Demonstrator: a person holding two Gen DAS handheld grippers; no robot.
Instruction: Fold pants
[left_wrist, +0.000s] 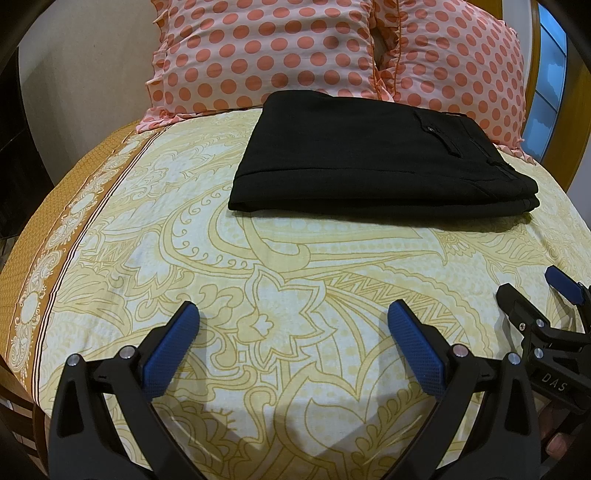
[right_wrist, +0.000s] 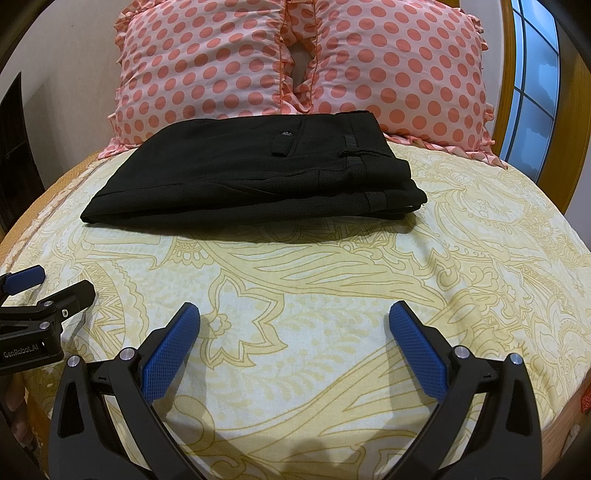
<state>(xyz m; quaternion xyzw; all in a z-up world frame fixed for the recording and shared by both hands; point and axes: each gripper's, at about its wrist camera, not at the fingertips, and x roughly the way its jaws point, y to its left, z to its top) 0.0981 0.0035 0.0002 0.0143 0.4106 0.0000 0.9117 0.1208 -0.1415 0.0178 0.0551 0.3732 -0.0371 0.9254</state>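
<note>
The black folded fabric pants lie as a flat rectangle on the yellow patterned bedsheet, just in front of the pink polka-dot pillows, well ahead of both my grippers. Their long axis runs left to right across my view. My left gripper and my right gripper are both wide open and hold nothing. The pants sit rightward of my left gripper and leftward of my right one; neither looks clearly nearer.

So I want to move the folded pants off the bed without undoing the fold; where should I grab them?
Probably the thick stacked edge of the black pants facing the grippers, approached low from the near side. All layers meet there, so open grippers, left and right, could each pinch the whole stack near a corner.
</note>
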